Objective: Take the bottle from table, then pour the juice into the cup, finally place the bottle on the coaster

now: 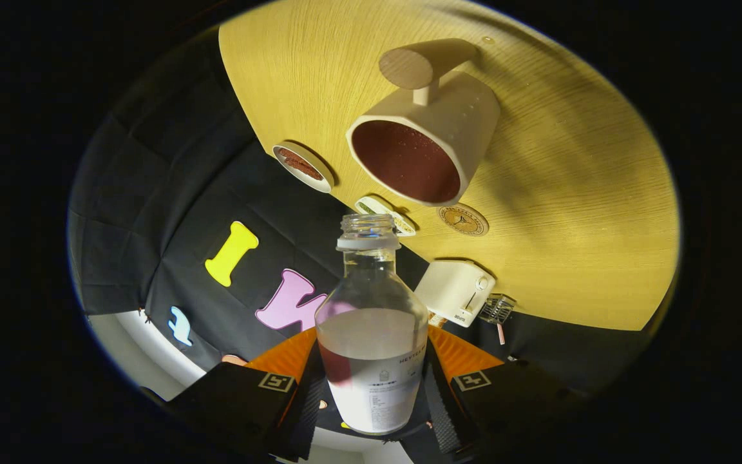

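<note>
1. Gripping a clear glass bottle (371,322), the gripper (371,386) has one finger pressed against each side of the bottle's lower body, where a pale label sits.
2. The bottle's mouth is uncapped and points away from the fingers, toward the cup (424,138). Clear liquid fills roughly the lower half of the bottle.
3. The whole scene appears tilted, so the wooden table (577,212) slants across the view beyond the bottle.
4. The cup is cream-coloured with a thick wooden handle. Its opening faces the camera and shows a dark reddish inside. It stands on the table just beyond the bottle's mouth, not touching it.
5. A round tan coaster (463,220) with a dark emblem lies flat on the table, just beside the cup's rim.
6. A small white dish (303,167) with something reddish-brown in it sits near the table's edge.
7. A small white toaster (455,291) stands near the coaster, close to the bottle's shoulder.
</note>
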Motion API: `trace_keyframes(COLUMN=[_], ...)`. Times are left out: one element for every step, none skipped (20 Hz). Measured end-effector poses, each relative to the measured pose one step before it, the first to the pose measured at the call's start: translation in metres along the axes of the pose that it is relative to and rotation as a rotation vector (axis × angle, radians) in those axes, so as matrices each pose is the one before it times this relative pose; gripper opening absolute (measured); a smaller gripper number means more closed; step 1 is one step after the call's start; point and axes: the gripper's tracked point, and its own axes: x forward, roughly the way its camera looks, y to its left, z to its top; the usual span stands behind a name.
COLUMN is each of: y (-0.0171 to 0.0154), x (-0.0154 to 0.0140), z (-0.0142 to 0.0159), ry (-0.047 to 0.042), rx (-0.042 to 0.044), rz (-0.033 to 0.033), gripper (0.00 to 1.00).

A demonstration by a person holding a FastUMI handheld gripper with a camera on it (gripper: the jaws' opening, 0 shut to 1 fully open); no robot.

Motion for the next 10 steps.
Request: trace_keyframes(y=[0.00059, -0.00023, 0.00048, -0.00003, 0.00017, -0.00026, -0.00016, -0.00041, 0.00054, -0.00032], x=[-0.00134, -0.00031, -0.00079, -0.00122, 0.00021, -0.00064, 0.00077, 0.00059, 0.00043, 0.00077], z=[0.00098, 0.00076, 0.00093, 0.00141, 0.00019, 0.00113, -0.0004, 0.00012, 0.00029, -0.00063], ry=[-0.00009, -0.00113, -0.00236, -0.00268, -0.00383, -0.00362, -0.00378, -0.00484, -0.00393, 0.00036], rx=[-0.00211, -0.00236, -0.00145, -0.00093, -0.00139, -0.00218, -0.00187, -0.00148, 0.00108, 0.00047], rz=[0.00233, 0.00192, 0.00259, 0.00007, -0.00031, 0.00017, -0.00145, -0.00133, -0.00105, -0.00129], gripper=[0.74, 0.74, 0.74, 0.74, 0.74, 0.74, 0.74, 0.74, 0.74, 0.74])
